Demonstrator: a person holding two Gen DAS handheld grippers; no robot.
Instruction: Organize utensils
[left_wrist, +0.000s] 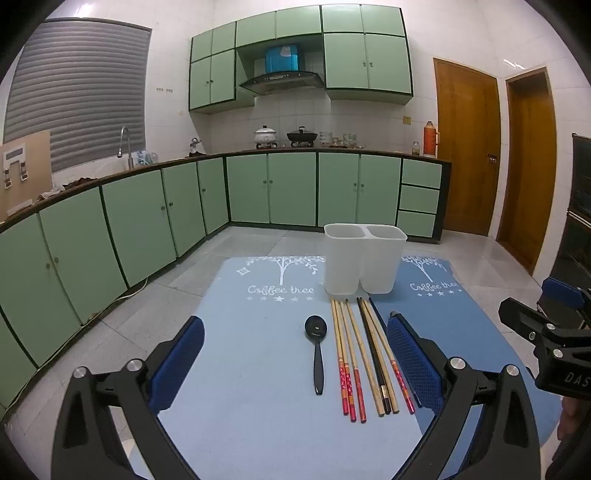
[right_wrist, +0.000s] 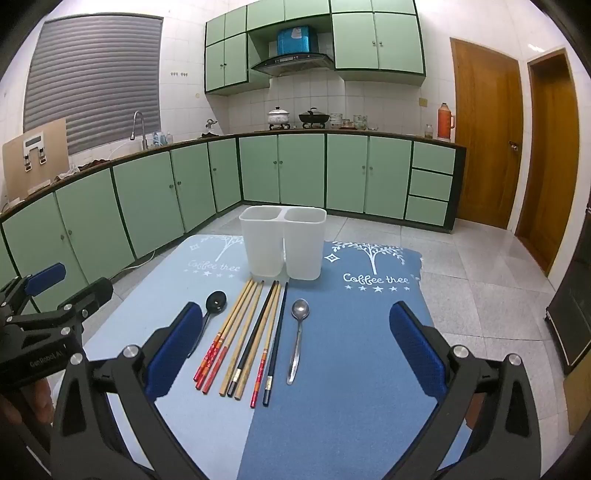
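Behind everything, green cabinets (left_wrist: 147, 221) along a kitchen counter, a wooden door (right_wrist: 487, 136) at the right. Nearer, two blue mats side by side: a light blue mat (left_wrist: 251, 369) to the left, a darker blue mat (right_wrist: 351, 350) to the right, both printed with a white tree. At the far end, straddling the seam between the mats, a white two-compartment holder (right_wrist: 282, 243), upright, nothing visible inside either compartment. Just in front of the holder, a row of chopsticks (right_wrist: 247, 332) lying flat and roughly parallel, tips toward the holder, mostly bamboo-coloured with red ends, two of them black. Left of the row, on the light mat, a black spoon (left_wrist: 316, 350), bowl toward the holder. Right of the row, on the dark mat, a metal spoon (right_wrist: 298, 332), also bowl toward the holder.

Left gripper (left_wrist: 295, 365) held above the near end of the light mat, blue pads wide apart, gripping nothing. Right gripper (right_wrist: 293, 347) held above the near end of the mats, pads likewise spread wide, gripping nothing.
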